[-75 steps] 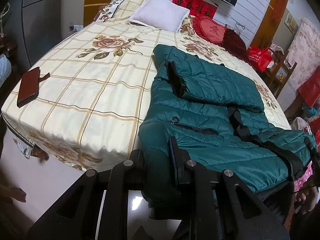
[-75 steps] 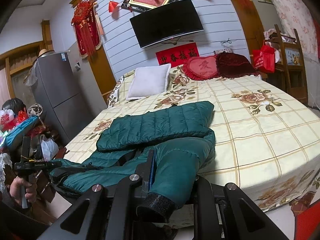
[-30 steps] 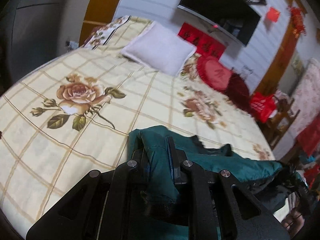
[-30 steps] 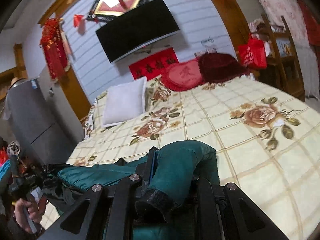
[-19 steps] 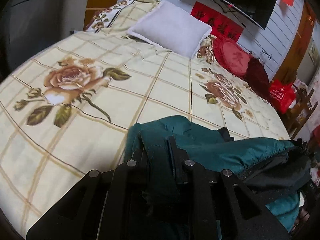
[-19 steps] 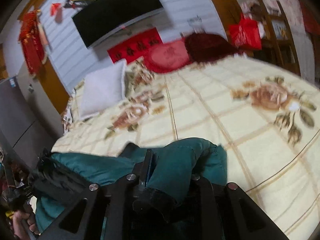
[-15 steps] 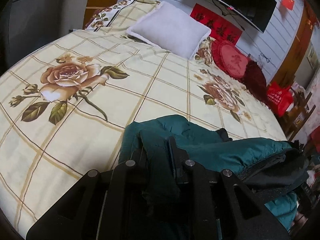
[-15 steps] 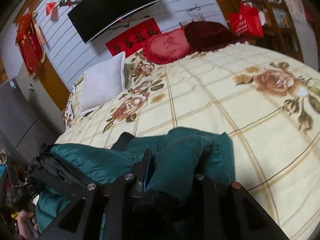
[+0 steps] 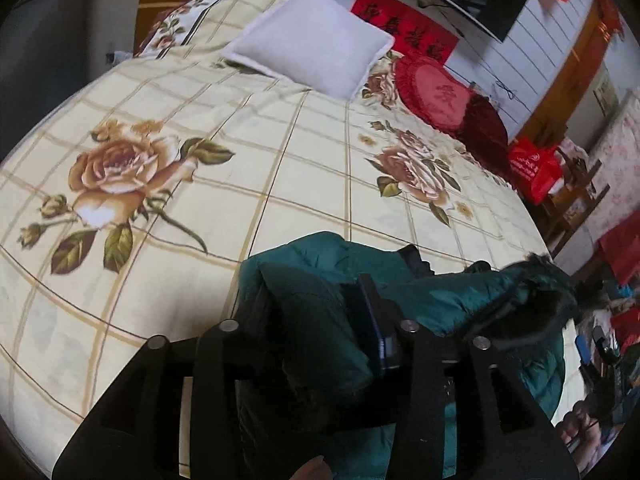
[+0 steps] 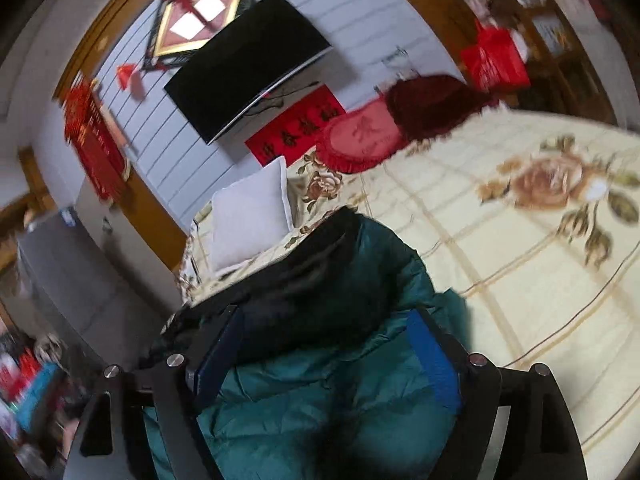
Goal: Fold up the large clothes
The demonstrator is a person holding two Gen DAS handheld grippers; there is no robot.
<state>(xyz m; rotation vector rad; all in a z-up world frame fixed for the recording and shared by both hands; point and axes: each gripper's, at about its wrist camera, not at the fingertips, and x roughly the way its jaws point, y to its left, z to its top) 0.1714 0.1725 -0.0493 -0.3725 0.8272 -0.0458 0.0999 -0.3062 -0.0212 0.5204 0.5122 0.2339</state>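
Observation:
A dark green quilted jacket (image 9: 452, 300) lies folded over on the rose-print bedspread (image 9: 280, 168). My left gripper (image 9: 320, 304) is shut on a bunched fold of it. In the right wrist view the jacket (image 10: 360, 360) with its black fur-trimmed lining fills the space between my right gripper's (image 10: 332, 344) blue pads (image 10: 432, 356). The right jaws stand wide apart and do not pinch the cloth.
A white pillow (image 9: 312, 40), a red heart cushion (image 9: 432, 96) and a dark red cushion (image 9: 484, 120) lie at the head of the bed. A television (image 10: 248, 64) hangs on the wall. A red bag (image 9: 536, 164) and wooden furniture stand to the right.
My right gripper has opened and let go of the jacket, and its view has tilted. The jacket's folded part has settled on the bed. My left gripper still holds its fold.

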